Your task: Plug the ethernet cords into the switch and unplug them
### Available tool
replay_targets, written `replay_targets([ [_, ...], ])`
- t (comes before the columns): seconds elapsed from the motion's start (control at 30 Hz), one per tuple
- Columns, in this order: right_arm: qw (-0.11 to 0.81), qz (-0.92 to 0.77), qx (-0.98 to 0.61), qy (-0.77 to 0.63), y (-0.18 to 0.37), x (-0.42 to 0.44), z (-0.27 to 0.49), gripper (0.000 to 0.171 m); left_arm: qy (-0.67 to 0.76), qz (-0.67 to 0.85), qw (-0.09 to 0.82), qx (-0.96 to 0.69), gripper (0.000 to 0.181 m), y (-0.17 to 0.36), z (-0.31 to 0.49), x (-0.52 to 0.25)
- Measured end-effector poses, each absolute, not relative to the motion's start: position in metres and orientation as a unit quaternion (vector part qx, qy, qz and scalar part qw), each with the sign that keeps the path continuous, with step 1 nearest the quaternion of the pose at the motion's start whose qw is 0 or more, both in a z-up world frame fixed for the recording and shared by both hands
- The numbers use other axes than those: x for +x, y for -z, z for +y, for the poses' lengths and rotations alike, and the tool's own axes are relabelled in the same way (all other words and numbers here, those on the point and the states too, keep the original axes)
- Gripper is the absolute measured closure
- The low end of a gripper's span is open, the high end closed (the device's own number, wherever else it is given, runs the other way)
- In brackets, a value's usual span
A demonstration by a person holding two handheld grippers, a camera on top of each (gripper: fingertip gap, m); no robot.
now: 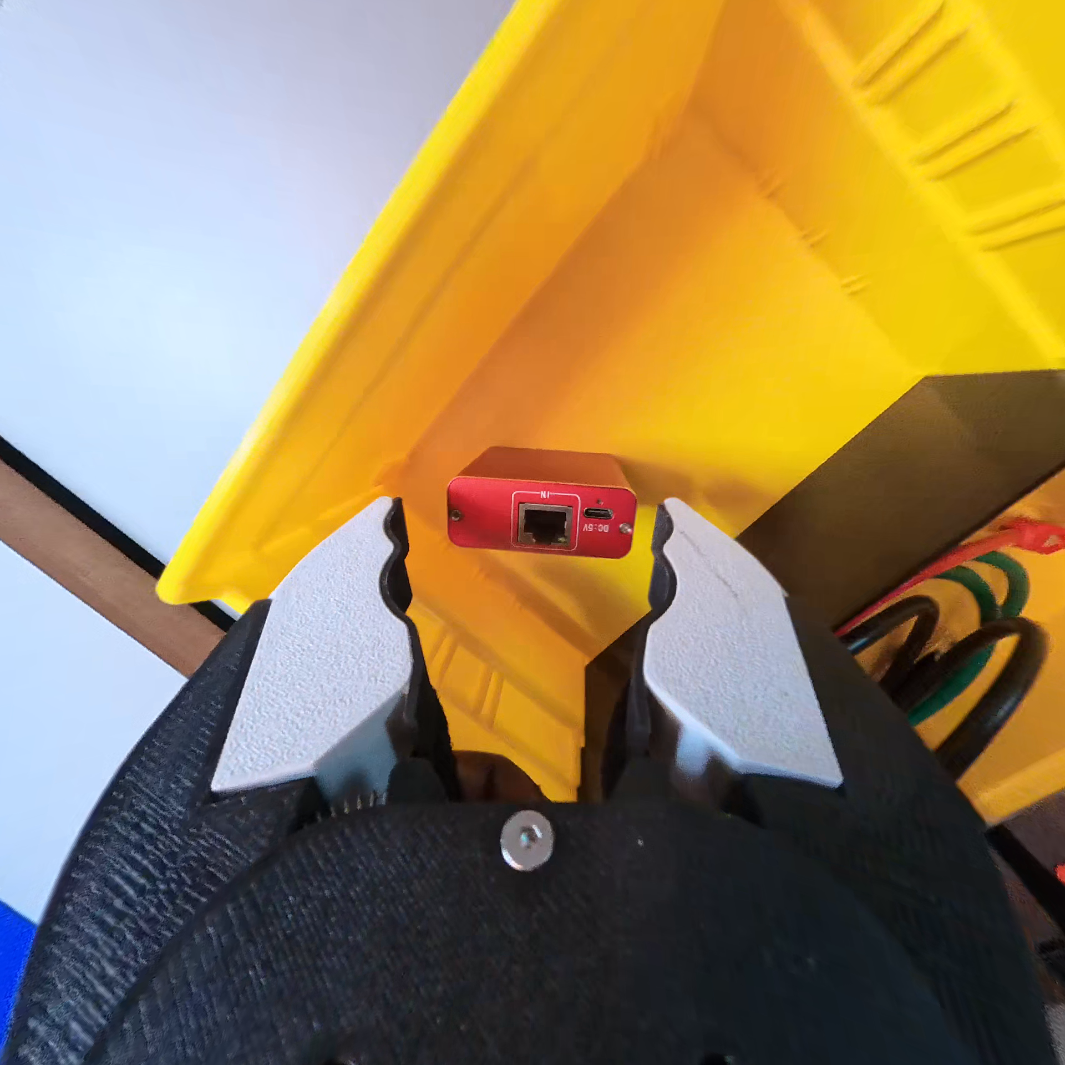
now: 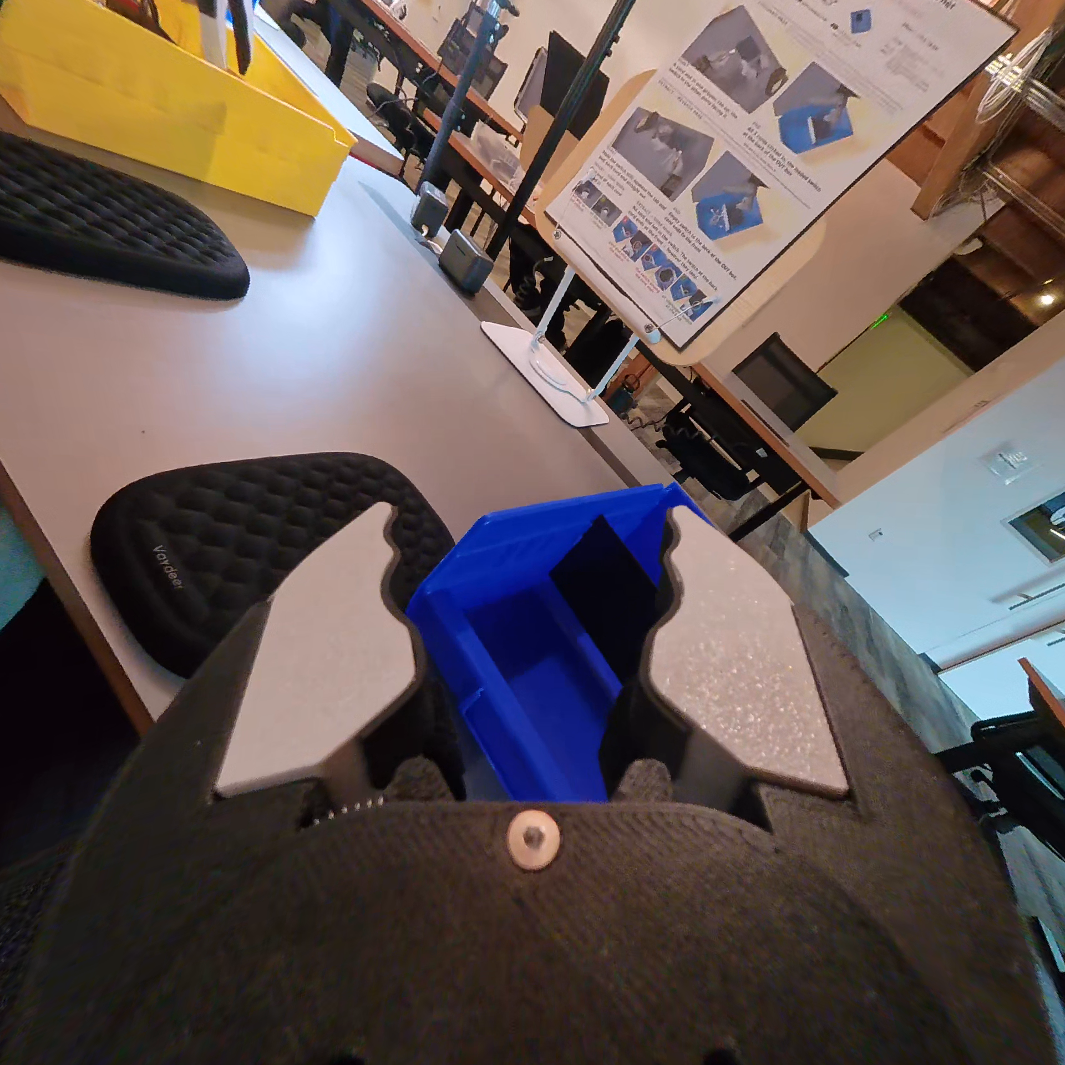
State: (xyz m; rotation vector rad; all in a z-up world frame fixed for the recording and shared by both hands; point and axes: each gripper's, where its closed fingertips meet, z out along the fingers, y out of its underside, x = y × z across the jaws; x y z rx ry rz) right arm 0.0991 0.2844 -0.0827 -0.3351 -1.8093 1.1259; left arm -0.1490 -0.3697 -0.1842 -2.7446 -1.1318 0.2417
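A small red switch [image 1: 542, 502] lies in the yellow bin [image 1: 634, 242], its face with one empty ethernet port and a small USB-C port turned toward me. My left gripper [image 1: 530, 547] is open and empty, just short of the switch, one finger on each side of it. Coiled black, green and red ethernet cords [image 1: 974, 651] lie in the compartment to the right, behind a black divider [image 1: 899, 472]. My right gripper [image 2: 530, 559] is open and empty, above a blue bin [image 2: 518, 645] with a black divider [image 2: 605, 576].
The yellow bin [image 2: 173, 109] stands at the table's far left in the right wrist view. Two black padded wrist rests [image 2: 104, 225] [image 2: 230, 542] lie on the grey table [image 2: 317, 357]. An instruction board on a white stand [image 2: 576, 380] stands at the table's far edge. About 70 cm separates my left fingertips from my right.
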Motion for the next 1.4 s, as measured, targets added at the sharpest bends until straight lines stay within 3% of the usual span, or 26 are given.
replay_targets([
  [0.03,0.472,-0.741,-0.137,-0.457,0.084,0.098,0.284,0.085,-0.078,-0.372,0.073,-0.922,0.099,0.188,-0.371,-0.148],
  [0.37,0.468,-0.75,-0.138,-0.447,0.09,0.093,0.28,0.086,-0.083,-0.341,0.073,-0.934,0.111,0.195,-0.376,-0.142],
  [0.57,0.458,-0.756,-0.126,-0.451,0.092,0.09,0.27,0.087,-0.155,-0.315,0.117,-0.929,0.112,0.118,-0.346,-0.138],
  [0.7,0.444,-0.757,-0.108,-0.467,0.092,0.091,0.255,0.086,-0.189,-0.251,0.192,-0.93,0.112,0.057,-0.276,-0.127],
  [0.8,0.435,-0.758,-0.095,-0.477,0.093,0.092,0.246,0.086,-0.182,-0.183,0.23,-0.938,0.112,0.039,-0.203,-0.105],
  [1.07,0.424,-0.76,-0.081,-0.486,0.093,0.095,0.236,0.085,-0.076,0.014,0.223,-0.972,0.111,0.11,-0.021,0.001],
  [1.4,0.418,-0.759,-0.071,-0.494,0.094,0.096,0.231,0.085,-0.027,0.074,0.227,-0.971,0.112,0.17,0.052,0.049],
])
